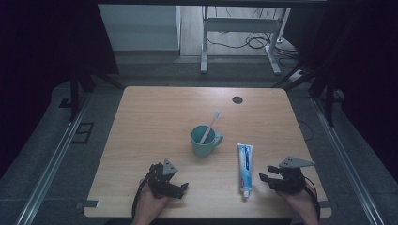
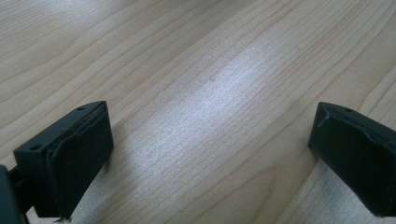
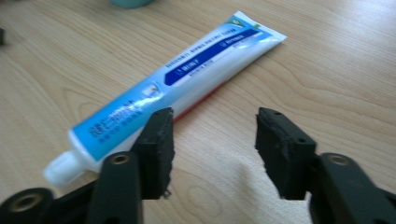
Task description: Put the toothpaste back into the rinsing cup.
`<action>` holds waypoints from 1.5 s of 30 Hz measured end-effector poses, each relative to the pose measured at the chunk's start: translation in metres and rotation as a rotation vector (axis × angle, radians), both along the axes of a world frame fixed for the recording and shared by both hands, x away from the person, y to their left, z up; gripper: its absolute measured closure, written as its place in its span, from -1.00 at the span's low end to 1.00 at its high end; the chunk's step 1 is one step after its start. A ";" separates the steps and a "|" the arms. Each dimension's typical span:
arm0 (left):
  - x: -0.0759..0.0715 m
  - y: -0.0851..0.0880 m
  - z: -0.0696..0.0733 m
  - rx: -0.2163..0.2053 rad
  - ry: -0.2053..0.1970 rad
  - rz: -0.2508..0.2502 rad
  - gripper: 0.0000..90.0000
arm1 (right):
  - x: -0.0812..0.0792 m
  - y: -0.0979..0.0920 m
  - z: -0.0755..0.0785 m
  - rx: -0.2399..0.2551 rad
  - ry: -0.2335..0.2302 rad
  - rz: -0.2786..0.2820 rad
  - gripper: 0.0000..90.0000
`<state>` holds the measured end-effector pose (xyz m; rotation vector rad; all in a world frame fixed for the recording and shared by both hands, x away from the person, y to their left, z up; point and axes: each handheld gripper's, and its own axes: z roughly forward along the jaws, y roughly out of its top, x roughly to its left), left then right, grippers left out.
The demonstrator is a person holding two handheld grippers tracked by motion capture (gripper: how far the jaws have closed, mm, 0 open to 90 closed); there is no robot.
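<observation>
The desk (image 1: pixel 155 117) carries a mug (image 1: pixel 202 142) near its middle with a toothbrush (image 1: pixel 210 126) standing in it. The toothpaste tube (image 1: pixel 244 168) lies toward the near right corner, its long axis running from near edge to far edge, cap nearest the person. The right gripper (image 1: pixel 268 177) is the nearer one, just right of the tube, its jaws apart and empty, the tube outside them. The left gripper (image 1: pixel 174 180) sits by the near edge, jaws wide and empty.

Teal mug (image 1: pixel 203 140), white toothbrush (image 1: pixel 210 126), blue-and-white toothpaste tube (image 3: pixel 173 88), pale woodgrain table (image 1: pixel 155 122)
</observation>
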<state>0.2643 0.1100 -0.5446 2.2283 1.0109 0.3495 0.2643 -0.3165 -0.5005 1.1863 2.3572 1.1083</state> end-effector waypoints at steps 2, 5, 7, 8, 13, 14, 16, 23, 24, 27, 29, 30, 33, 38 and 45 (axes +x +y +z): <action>0.000 0.000 0.000 0.000 0.000 0.000 -1.00 | -0.002 0.001 0.003 0.011 0.002 0.004 0.22; 0.000 0.000 0.000 -0.001 0.000 0.000 -1.00 | -0.003 0.003 0.007 0.049 0.014 0.029 0.30; 0.000 0.000 0.000 -0.001 0.000 0.000 -1.00 | -0.004 0.004 0.009 0.055 0.017 0.034 0.33; 0.000 0.000 0.000 0.000 0.000 0.000 -1.00 | -0.004 0.008 0.012 0.060 0.019 0.049 0.39; 0.000 0.000 0.000 0.000 0.000 0.000 -1.00 | -0.003 0.024 0.017 0.053 0.011 0.106 0.64; 0.000 0.000 0.000 0.000 0.000 0.000 -1.00 | -0.003 0.024 0.017 0.053 0.011 0.106 0.64; 0.000 0.000 0.000 0.001 0.000 0.000 -1.00 | -0.003 0.036 0.018 0.047 0.005 0.141 0.71; 0.000 0.000 0.000 0.000 0.000 0.000 -1.00 | -0.001 0.059 0.012 0.031 0.028 0.200 0.76; 0.000 0.000 0.000 0.000 0.000 0.000 -1.00 | 0.000 0.062 0.011 0.032 0.036 0.207 0.76; 0.000 0.000 0.000 0.002 0.001 0.000 -1.00 | 0.000 0.069 0.006 0.020 0.059 0.230 0.77; 0.000 0.000 0.000 0.002 0.001 0.000 -1.00 | 0.000 0.073 0.003 0.013 0.074 0.243 0.77; 0.000 0.000 0.000 0.002 0.001 0.000 -1.00 | 0.000 0.073 0.003 0.013 0.074 0.243 0.77; 0.000 0.000 0.000 0.002 0.001 0.000 -1.00 | 0.000 0.077 -0.003 -0.009 0.103 0.253 0.77; 0.000 0.000 0.000 0.001 0.001 0.000 -1.00 | 0.002 0.072 -0.006 0.012 0.115 0.243 0.77; 0.000 0.000 0.000 0.002 0.000 -0.001 -1.00 | 0.002 0.059 -0.003 0.004 0.104 0.217 0.77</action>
